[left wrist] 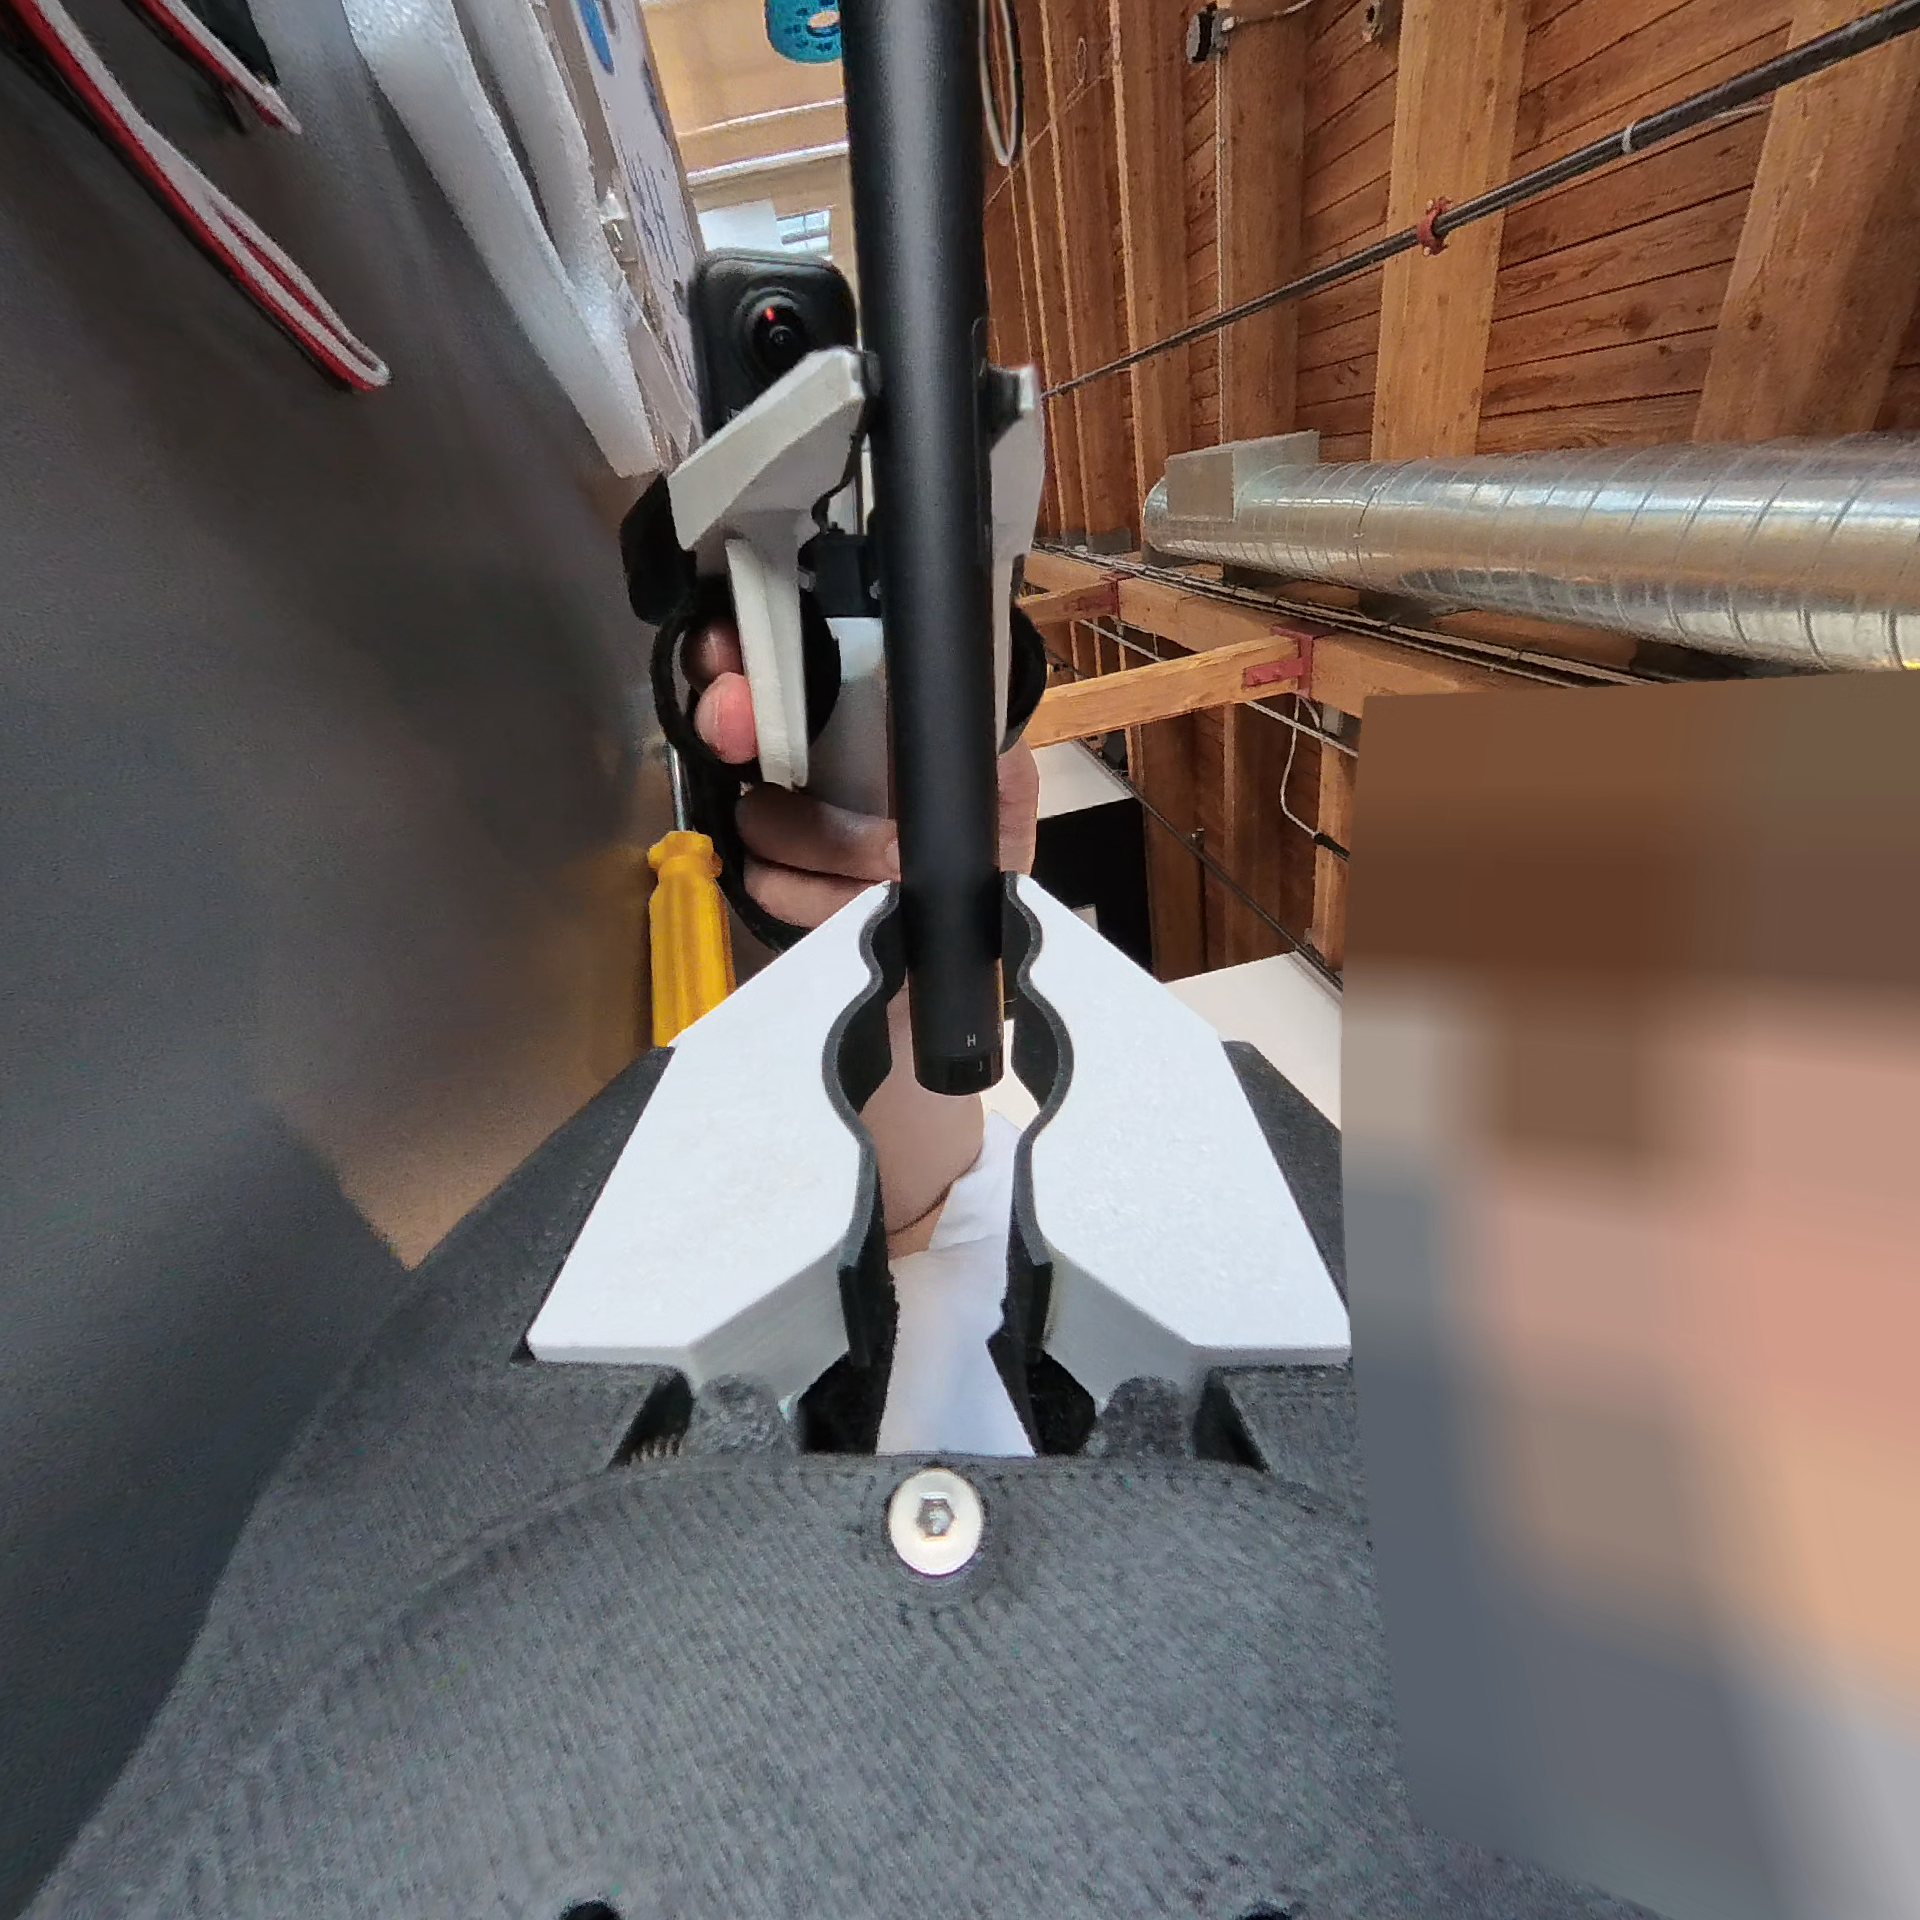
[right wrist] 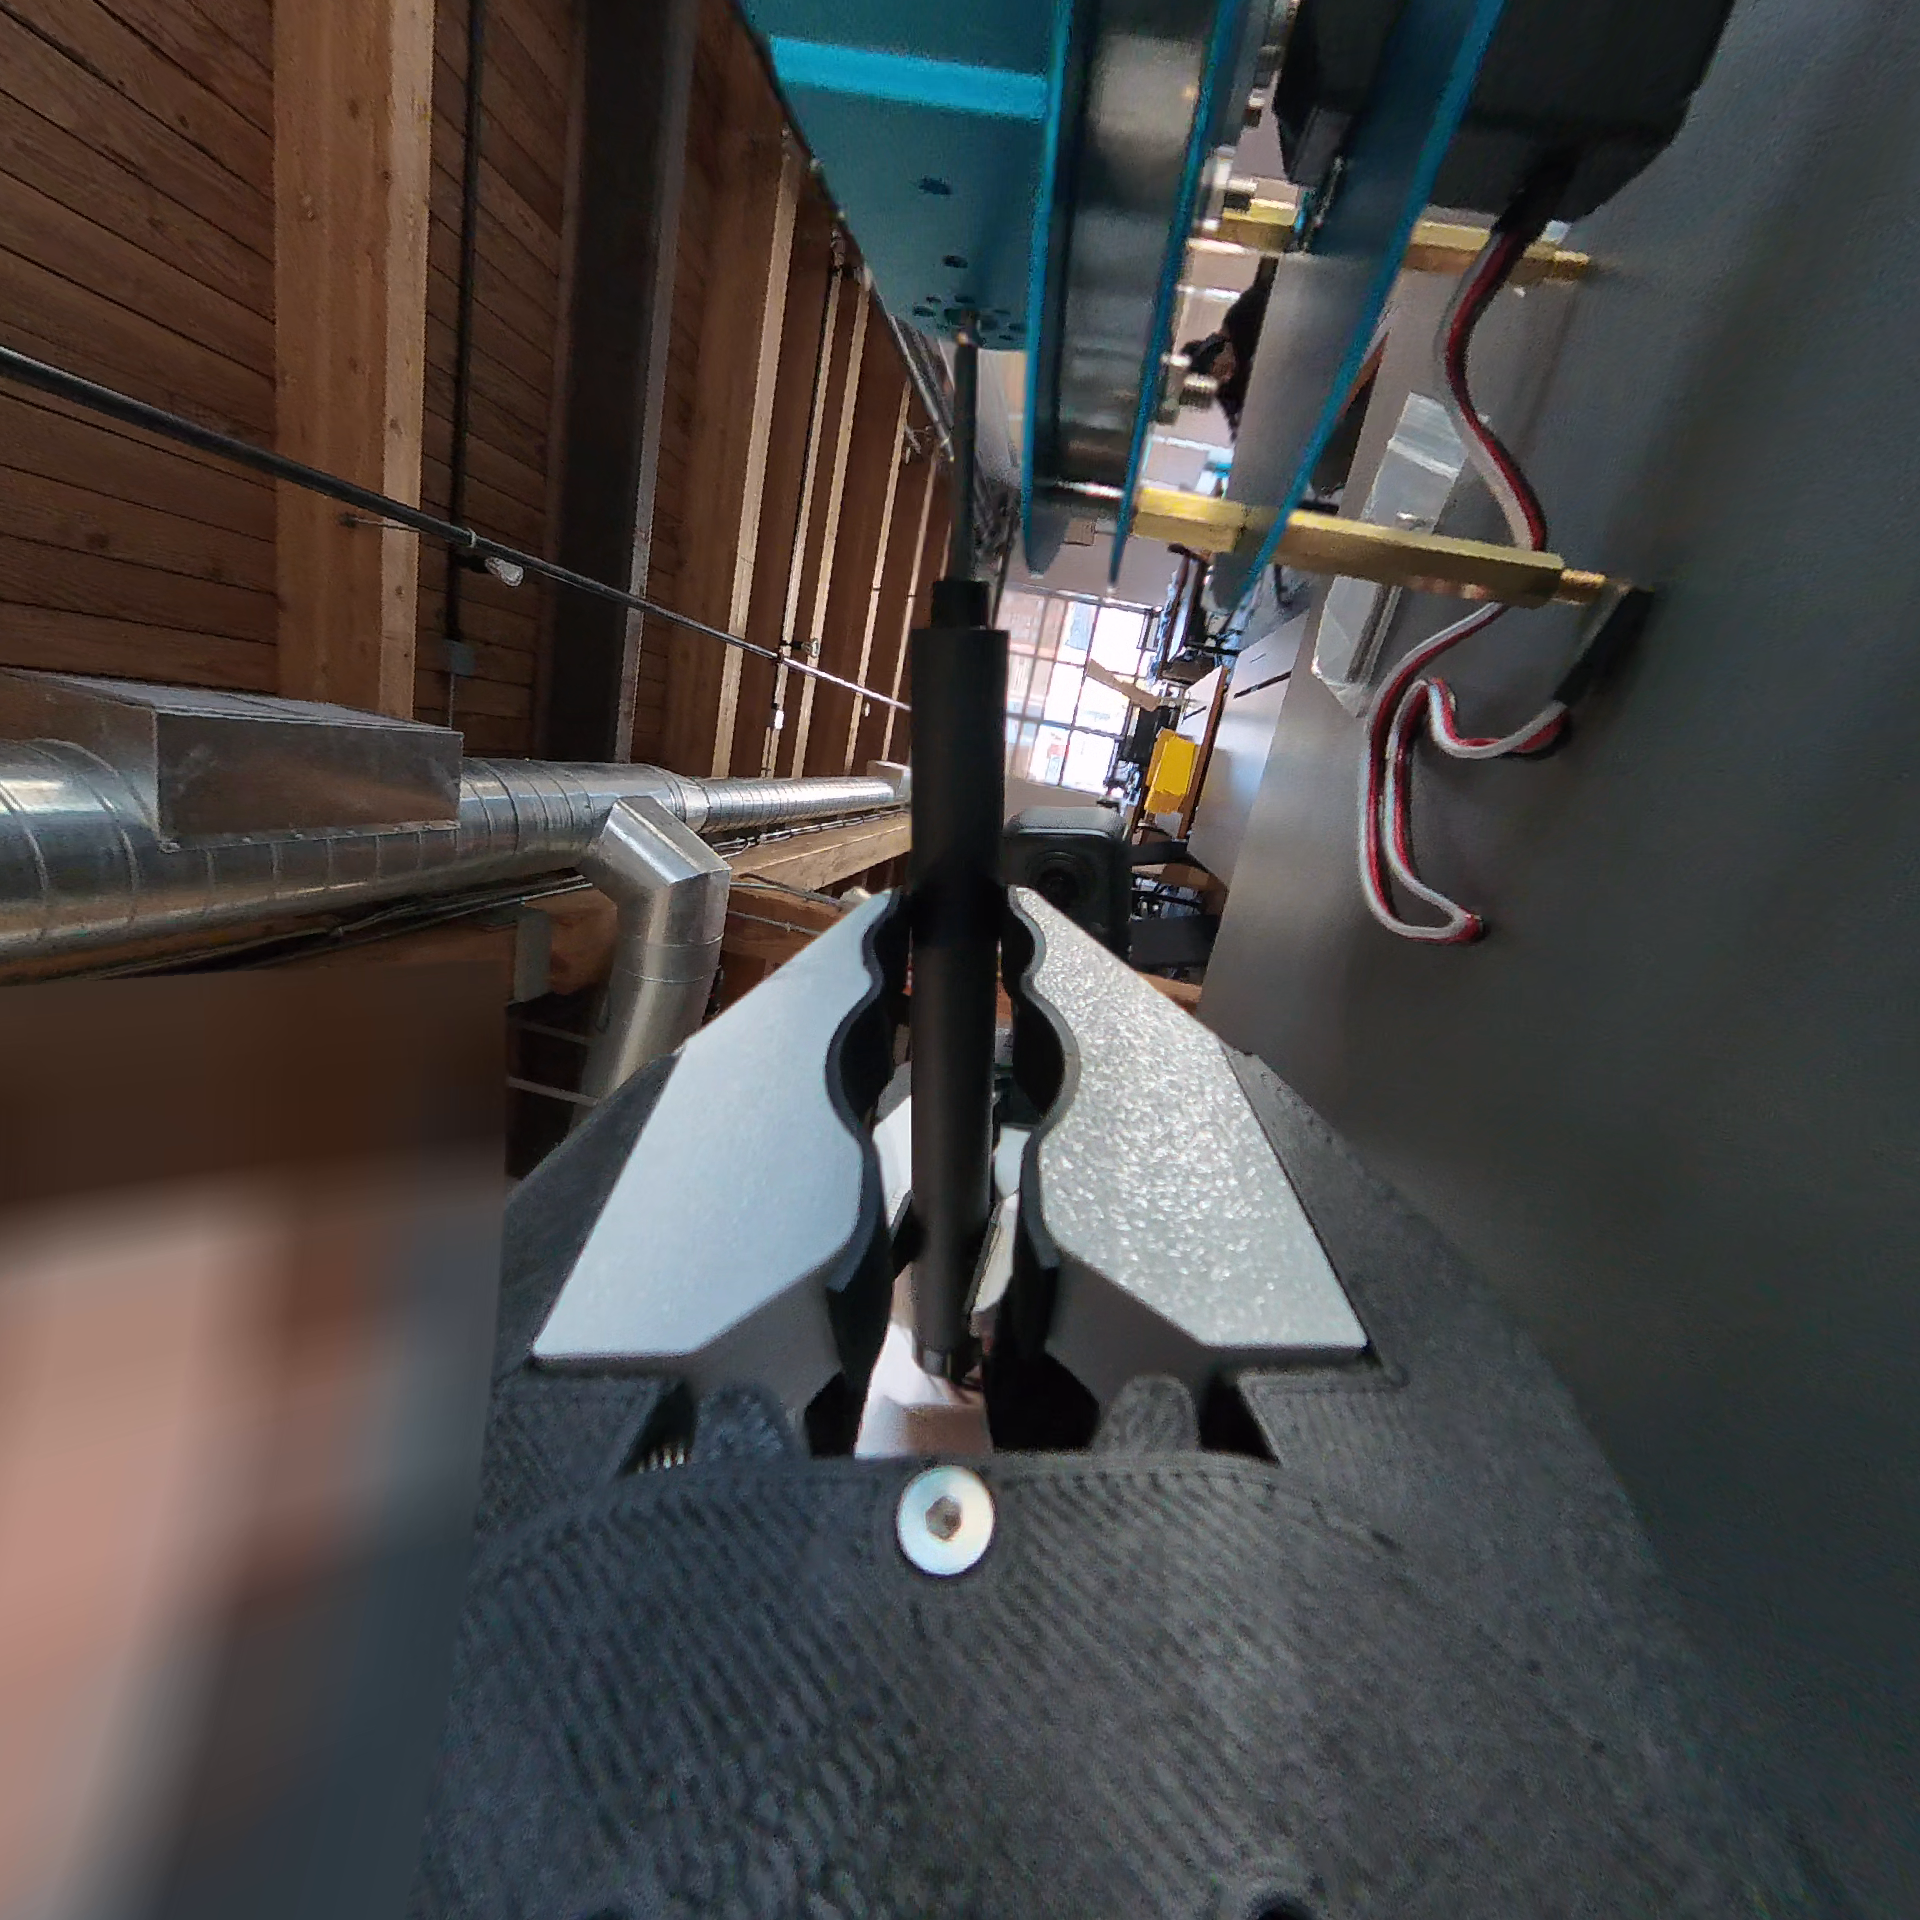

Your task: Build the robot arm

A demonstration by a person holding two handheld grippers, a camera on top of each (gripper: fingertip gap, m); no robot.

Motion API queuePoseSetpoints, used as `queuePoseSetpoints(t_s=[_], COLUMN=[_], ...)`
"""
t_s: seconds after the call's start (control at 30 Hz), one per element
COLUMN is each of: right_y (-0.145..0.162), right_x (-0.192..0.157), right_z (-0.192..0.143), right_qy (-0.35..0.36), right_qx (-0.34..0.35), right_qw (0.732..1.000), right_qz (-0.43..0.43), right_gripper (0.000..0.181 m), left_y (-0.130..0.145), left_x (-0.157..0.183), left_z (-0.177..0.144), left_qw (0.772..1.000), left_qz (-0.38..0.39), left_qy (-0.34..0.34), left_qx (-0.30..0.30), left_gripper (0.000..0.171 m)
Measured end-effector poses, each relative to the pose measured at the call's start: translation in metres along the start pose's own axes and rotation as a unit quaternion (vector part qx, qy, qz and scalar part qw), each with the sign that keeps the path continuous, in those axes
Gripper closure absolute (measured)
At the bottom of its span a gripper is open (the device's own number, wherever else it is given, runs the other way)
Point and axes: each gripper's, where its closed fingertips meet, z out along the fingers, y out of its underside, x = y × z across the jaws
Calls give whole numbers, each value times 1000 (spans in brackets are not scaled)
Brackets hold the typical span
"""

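Observation:
A long black driver tool point(left wrist: 930, 623) runs between both grippers. My left gripper point(left wrist: 948, 914) is shut on its thick black handle near the butt end. Farther along, the right gripper's white fingers point(left wrist: 769, 468) clamp the same handle, with a hand behind them. In the right wrist view my right gripper point(right wrist: 954, 920) is shut on the tool's body point(right wrist: 956, 769). Its thin bit point(right wrist: 966, 457) reaches up to a hole in the edge of a blue metal plate point(right wrist: 935, 197). The left gripper's camera point(right wrist: 1065, 873) shows just behind the tool.
The blue plates are stacked on brass standoffs point(right wrist: 1351, 545) over a grey surface point(right wrist: 1714, 935), with red-and-white wires point(right wrist: 1423, 727) beside them. A yellow screwdriver handle point(left wrist: 686, 935) lies on the grey surface. A wooden wall and a silver duct point(left wrist: 1558, 540) are behind. The gap from one gripper's tips to the other's is roughly 8 cm.

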Motion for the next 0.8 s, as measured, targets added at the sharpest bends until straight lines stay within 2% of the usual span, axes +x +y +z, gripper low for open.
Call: queuePoseSetpoints(t_s=[0.03, 0.17, 0.37, 0.57, 0.8], right_y=[-1, -3, -3, -2, -2], right_x=[-1, -2, 6, 6, 10], right_z=[0, 3, 4, 5, 4], right_qy=[2, 40, 116, 154, 200], right_qx=[0, -11, -47, -70, -95], right_qw=[1000, 998, 990, 982, 971], right_qz=[-5, -37, -69, -78, -87], right_gripper=[163, 156, 165, 161, 165], left_y=[0, 0, 0, 0, 0], left_x=[0, -3, -4, -6, -6], left_z=[0, 0, -1, 1, 2], left_qw=[1000, 1000, 1000, 999, 999], left_qz=[0, 9, 7, 11, 10], left_qy=[-3, -21, -26, -35, -35], left_qx=[0, -3, -2, -7, -9], left_gripper=[156, 156, 156, 156, 156])
